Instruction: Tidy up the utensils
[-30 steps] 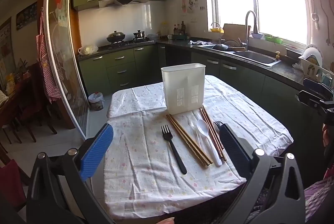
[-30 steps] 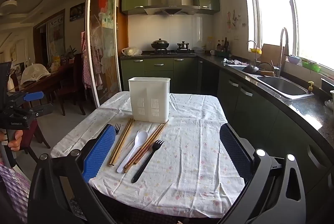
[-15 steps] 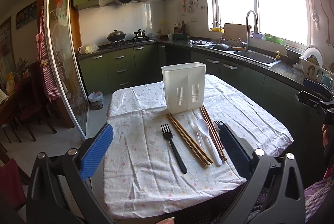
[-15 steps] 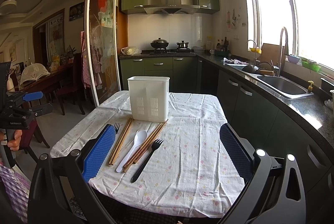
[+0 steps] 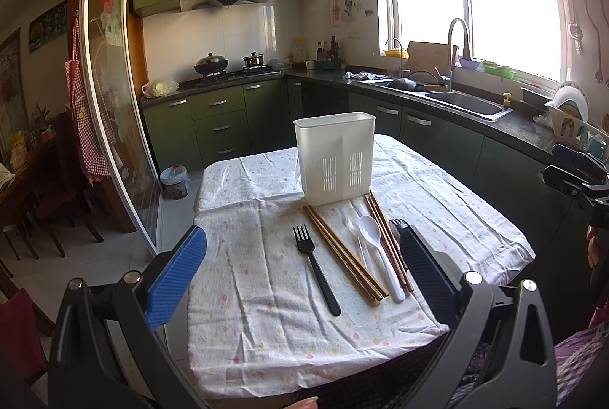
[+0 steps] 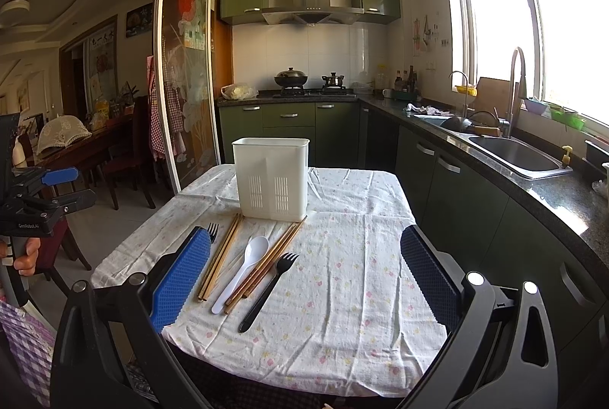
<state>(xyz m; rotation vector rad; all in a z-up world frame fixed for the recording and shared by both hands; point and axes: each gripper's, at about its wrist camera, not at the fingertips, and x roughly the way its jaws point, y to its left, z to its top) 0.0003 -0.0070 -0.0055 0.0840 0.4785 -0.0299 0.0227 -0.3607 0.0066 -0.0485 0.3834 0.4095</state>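
A white slotted utensil holder (image 5: 335,157) (image 6: 272,178) stands upright on the table (image 5: 243,302) (image 6: 354,294), which has a floral cloth. In front of it lie a black fork (image 5: 315,270) (image 6: 268,289), two sets of wooden chopsticks (image 5: 344,254) (image 6: 220,256), a white spoon (image 5: 377,258) (image 6: 241,270), a clear spoon (image 5: 354,224) and a second black fork (image 5: 397,224) (image 6: 212,230). My left gripper (image 5: 302,275) is open and empty at the table's near edge. My right gripper (image 6: 304,275) is open and empty, also short of the utensils.
Green kitchen cabinets and a stove (image 5: 228,74) line the back wall. A counter with a sink (image 5: 464,100) (image 6: 514,152) runs along the right. A glass sliding door (image 5: 114,104) and dining chairs stand on the left.
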